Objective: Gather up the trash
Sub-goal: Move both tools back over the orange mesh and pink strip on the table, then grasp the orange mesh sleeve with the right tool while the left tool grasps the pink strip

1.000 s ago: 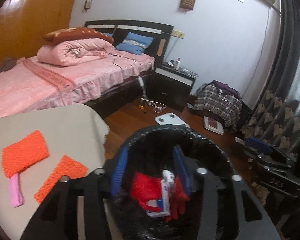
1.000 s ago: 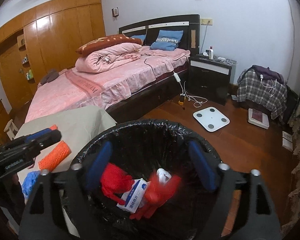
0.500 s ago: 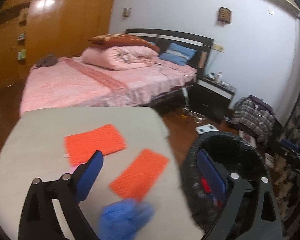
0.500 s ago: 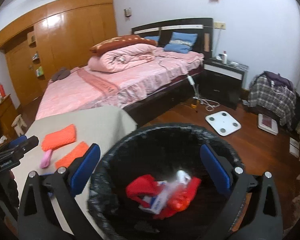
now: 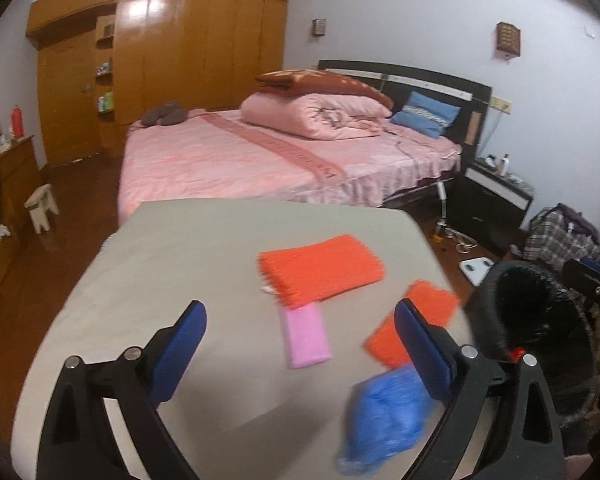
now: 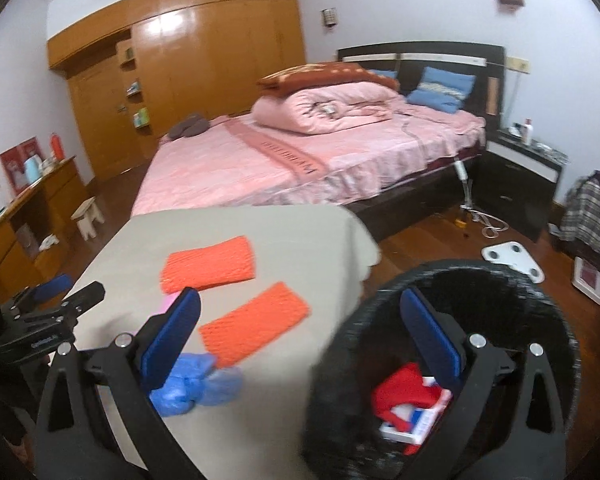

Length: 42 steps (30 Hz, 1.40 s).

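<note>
My left gripper (image 5: 300, 344) is open and empty above the grey table (image 5: 180, 264). On the table lie a crumpled blue glove (image 5: 384, 420), a large orange cloth (image 5: 320, 268), a smaller orange cloth (image 5: 416, 324) and a pink strip (image 5: 306, 336). My right gripper (image 6: 300, 332) is open and empty, straddling the table edge and the black-lined trash bin (image 6: 540, 304). The bin holds red trash (image 6: 400, 392) and a white-blue box (image 6: 412, 424). The blue glove (image 6: 196, 384) lies near its left finger. The left gripper also shows in the right wrist view (image 6: 48, 304).
A pink bed (image 5: 284, 156) stands behind the table. A black nightstand (image 5: 496, 196), a white scale (image 6: 512, 260) and a plaid bag (image 6: 592, 216) are on the wooden floor to the right. A wooden wardrobe (image 5: 180, 60) and a small stool (image 5: 42, 206) are at left.
Both grippers have swung left, away from above the bin toward the table. The left one now faces the cloths and glove. Both jaws stay open.
</note>
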{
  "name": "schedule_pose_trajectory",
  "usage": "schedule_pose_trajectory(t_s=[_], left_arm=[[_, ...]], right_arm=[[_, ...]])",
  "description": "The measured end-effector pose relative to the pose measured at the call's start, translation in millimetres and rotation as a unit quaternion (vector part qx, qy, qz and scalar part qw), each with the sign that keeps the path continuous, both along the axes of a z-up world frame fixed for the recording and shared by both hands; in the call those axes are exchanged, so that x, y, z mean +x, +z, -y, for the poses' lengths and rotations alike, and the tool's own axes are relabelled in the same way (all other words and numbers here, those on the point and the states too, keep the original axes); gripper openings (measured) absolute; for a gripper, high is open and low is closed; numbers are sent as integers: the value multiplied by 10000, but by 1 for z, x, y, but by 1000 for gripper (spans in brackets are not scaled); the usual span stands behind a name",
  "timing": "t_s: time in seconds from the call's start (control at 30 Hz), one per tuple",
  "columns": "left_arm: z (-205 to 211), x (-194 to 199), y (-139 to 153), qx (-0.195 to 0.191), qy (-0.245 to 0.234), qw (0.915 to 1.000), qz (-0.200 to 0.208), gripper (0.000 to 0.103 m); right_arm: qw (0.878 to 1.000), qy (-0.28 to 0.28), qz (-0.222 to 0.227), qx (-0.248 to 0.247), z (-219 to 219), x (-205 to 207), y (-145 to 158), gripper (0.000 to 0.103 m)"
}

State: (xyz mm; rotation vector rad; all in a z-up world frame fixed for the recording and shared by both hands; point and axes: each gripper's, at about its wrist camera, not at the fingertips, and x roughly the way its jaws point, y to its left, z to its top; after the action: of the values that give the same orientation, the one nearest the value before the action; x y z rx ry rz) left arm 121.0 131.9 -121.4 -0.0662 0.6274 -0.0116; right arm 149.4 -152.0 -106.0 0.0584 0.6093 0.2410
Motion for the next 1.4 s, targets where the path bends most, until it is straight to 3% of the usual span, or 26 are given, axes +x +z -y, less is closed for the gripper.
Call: schedule_pose_trajectory(t_s=[0.37,0.5,0.8,1.0,1.1,1.27,1.4], left_arm=[[-39,8,-33,129,369,9989,-247,93],[-46,16,-41,112,441,9985,-303,93],[-48,35,-65,33,430,9977,-514,90],[-44,42,-76,-15,388,9973,-624,89],[-40,45,-80,-39,352,9970,-682,88],[-32,51,-88,-104,264,9965,-781,88],[-26,57,-94,-159,175,9959,-872,88]], right_arm=[[9971,651,-385,-57,-75,42,-42,97],[9950,712,-673,-182,-92,60,-65,90],[9894,500,-1269,-498,-97,81,-113,90],[9874,526,-1307,-724,-103,80,-128,87],[9882,505,-1230,-757,-104,77,-129,72],[9901,465,-1169,-628,-97,78,-126,35],[9908,544,-1132,-510,-95,78,-124,22]])
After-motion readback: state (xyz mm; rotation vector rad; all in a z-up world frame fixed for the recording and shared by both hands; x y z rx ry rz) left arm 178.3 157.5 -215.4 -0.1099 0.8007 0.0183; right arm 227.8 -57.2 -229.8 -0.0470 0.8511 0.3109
